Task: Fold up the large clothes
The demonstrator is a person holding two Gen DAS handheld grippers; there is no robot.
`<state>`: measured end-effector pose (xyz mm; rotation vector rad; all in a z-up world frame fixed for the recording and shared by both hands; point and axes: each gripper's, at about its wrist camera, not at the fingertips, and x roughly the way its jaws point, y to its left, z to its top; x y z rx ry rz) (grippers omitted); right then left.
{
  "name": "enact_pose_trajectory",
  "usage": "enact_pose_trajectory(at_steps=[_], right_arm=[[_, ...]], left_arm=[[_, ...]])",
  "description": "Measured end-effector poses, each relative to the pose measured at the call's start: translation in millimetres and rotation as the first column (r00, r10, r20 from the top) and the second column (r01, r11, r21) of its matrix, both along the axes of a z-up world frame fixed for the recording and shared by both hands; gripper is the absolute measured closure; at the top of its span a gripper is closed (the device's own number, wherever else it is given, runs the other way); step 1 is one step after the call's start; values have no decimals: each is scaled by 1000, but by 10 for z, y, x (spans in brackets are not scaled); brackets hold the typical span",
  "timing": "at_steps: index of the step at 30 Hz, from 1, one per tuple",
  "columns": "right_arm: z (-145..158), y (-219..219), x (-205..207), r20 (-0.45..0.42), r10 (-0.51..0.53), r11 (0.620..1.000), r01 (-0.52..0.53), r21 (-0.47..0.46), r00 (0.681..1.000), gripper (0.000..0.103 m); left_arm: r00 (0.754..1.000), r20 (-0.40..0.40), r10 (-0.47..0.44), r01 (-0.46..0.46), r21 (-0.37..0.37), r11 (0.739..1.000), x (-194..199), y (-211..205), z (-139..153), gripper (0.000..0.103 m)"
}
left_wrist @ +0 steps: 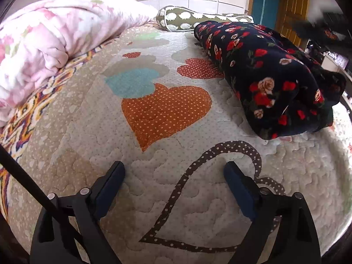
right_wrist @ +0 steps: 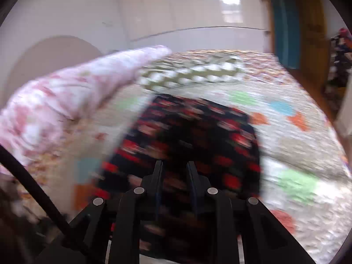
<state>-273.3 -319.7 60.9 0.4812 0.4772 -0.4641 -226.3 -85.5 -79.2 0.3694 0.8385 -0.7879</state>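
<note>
Right wrist view is very blurry. The right gripper [right_wrist: 175, 167] has its jaws nearly together, pinching the dark flowery cloth [right_wrist: 193, 132], whose near edge is hidden under them. In the left wrist view, the left gripper [left_wrist: 173, 169] hangs over the heart quilt [left_wrist: 165, 110], jaws wide apart, holding nothing. The folded cloth lies far right on the bed.

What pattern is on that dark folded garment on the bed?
Red and cream roses on black fabric, clearest from the left wrist view.
</note>
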Motion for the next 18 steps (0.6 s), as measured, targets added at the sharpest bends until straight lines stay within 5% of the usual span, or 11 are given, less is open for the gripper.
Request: enact_pose_trajectory(at_steps=[2, 5, 7, 9, 16, 18], right_arm=[[-14, 14, 239, 17, 55, 998, -56, 33, 998, 79], [-369, -78, 618, -34, 132, 979, -125, 160, 991, 79], [-654, -158, 621, 11, 122, 960, -121, 253, 992, 79], [-718, -139, 449, 84, 101, 950, -121, 288, 991, 80], [-774, -49, -524, 124, 41, 954, -76, 291, 991, 81], [-883, -68, -831, 119, -21, 950, -17, 312, 993, 94]], left_arm=[[1000, 3, 8, -8, 0, 1000, 5, 4, -8, 8], [999, -28, 15, -15, -19, 1000, 35, 27, -6, 7], [999, -29, 13, -14, -26, 1000, 33, 40, -6, 7], [1000, -24, 13, -14, -29, 999, 22, 43, -5, 7], [1000, -26, 10, -11, -44, 999, 30, 74, -9, 6], [1000, -23, 12, -13, -44, 999, 27, 77, -12, 6]])
